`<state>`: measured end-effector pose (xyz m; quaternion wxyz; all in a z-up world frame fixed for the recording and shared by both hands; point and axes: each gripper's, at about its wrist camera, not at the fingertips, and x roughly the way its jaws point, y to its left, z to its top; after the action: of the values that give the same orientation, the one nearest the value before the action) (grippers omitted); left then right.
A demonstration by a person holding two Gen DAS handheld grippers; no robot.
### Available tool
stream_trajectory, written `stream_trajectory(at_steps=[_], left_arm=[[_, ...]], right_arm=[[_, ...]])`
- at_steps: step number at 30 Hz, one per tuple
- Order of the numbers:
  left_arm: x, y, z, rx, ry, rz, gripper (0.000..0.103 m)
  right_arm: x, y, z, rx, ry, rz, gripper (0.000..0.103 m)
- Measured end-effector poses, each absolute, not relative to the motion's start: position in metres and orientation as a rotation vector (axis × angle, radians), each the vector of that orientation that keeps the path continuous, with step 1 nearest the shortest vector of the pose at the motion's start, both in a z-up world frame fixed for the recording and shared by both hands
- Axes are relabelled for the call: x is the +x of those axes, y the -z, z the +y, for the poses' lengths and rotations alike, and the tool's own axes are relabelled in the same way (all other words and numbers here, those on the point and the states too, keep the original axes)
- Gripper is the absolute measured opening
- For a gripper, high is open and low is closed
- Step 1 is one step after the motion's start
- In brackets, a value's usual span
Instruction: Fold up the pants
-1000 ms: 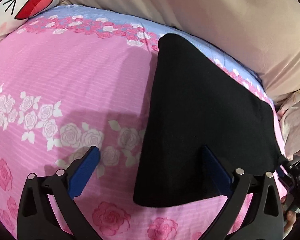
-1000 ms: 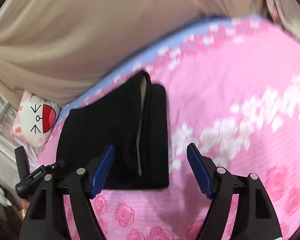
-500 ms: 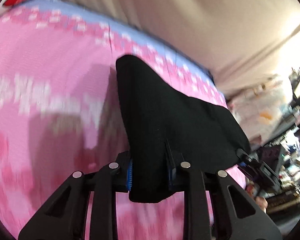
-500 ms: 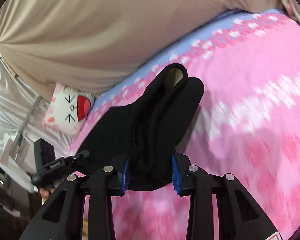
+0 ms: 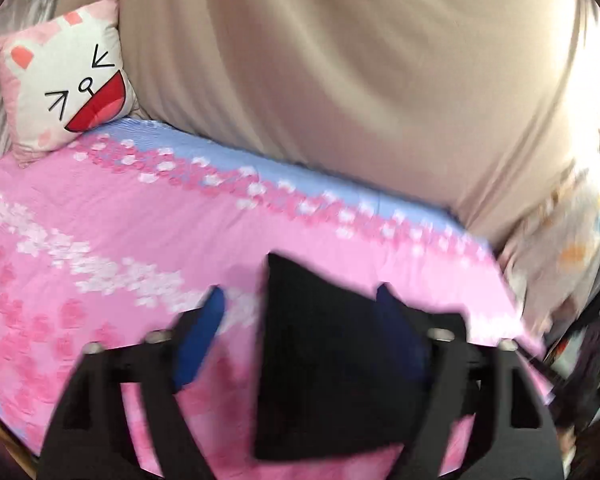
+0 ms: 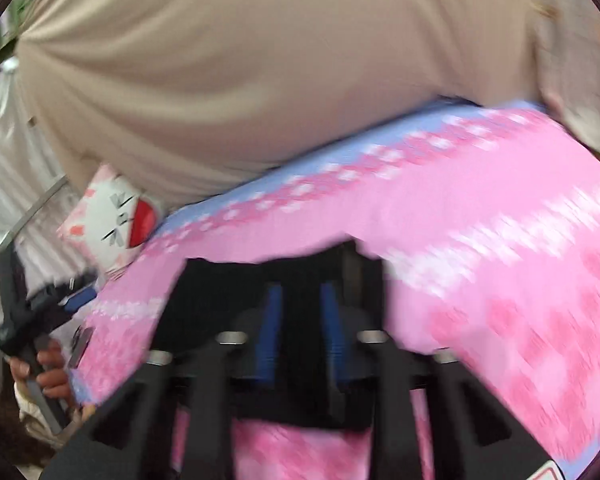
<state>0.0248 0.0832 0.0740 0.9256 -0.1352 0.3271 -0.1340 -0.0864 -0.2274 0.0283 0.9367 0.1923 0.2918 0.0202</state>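
Observation:
The black pants (image 5: 324, 344) lie folded on the pink floral bed sheet (image 5: 112, 248). In the left wrist view my left gripper (image 5: 300, 328) is open, its blue pads (image 5: 198, 340) standing wide apart over the near edge of the pants. In the right wrist view my right gripper (image 6: 298, 320) has its pads (image 6: 270, 328) close together on the black pants (image 6: 216, 292), gripping a fold of them. My left gripper (image 6: 40, 312) also shows at the left of that view, held by a hand. Both views are blurred.
A cartoon-face pillow (image 5: 66, 76) stands at the head of the bed and shows in the right wrist view (image 6: 116, 216). A beige curtain (image 5: 340, 60) hangs along the far side. A floral bundle (image 5: 560, 248) lies at the right bed edge.
My left gripper has opened and let go of the pants, which now lie flatter on the sheet. My right gripper stays shut on them. Both cameras have tilted up toward the curtain.

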Motion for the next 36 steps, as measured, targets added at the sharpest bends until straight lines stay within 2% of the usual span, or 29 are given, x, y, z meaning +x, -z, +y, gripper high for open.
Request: stream_trajectory(at_steps=[4,5,6,8,10,11,15,19,25,28,29,36], left_arm=[[0.076,-0.043,0.028,-0.247,0.309,0.784,0.077],[0.100,-0.016,0.016,-0.229,0.274,0.868,0.075],[0.113,0.005,0.014,-0.217,0.238,0.927,0.067],[0.133,0.037,0.019,-0.155,0.129,0.951,0.059],[0.137,0.050,0.024,-0.092,0.114,0.887,0.067],[0.138,0.053,0.025,-0.093,0.102,0.895,0.075],[0.151,0.059,0.035,-0.177,0.114,0.943,0.081],[0.150,0.065,0.043,-0.204,0.128,0.954,0.081],[0.142,0.063,0.035,-0.166,0.111,0.941,0.081],[0.141,0.062,0.033,-0.146,0.108,0.935,0.081],[0.140,0.061,0.031,-0.131,0.099,0.931,0.081],[0.136,0.056,0.024,-0.059,0.069,0.904,0.081]], right_arm=[[-0.009,-0.015,-0.184,0.229,-0.086,0.695,0.009],[0.014,-0.001,-0.178,0.201,-0.072,0.743,0.009],[0.022,0.008,-0.174,0.196,-0.064,0.771,0.008],[0.038,0.032,-0.190,0.215,-0.002,0.824,0.000],[0.047,0.054,-0.214,0.357,-0.061,0.856,0.000],[0.049,0.057,-0.223,0.453,-0.092,0.846,0.000],[0.041,0.041,-0.213,0.405,-0.070,0.815,0.000],[0.047,0.056,-0.221,0.457,-0.061,0.835,0.000],[0.030,0.015,-0.218,0.396,-0.009,0.739,0.000],[0.051,0.051,-0.229,0.284,0.144,0.867,0.000],[0.049,0.050,-0.236,0.339,0.124,0.849,0.000],[0.009,0.007,-0.232,0.352,0.104,0.735,0.001]])
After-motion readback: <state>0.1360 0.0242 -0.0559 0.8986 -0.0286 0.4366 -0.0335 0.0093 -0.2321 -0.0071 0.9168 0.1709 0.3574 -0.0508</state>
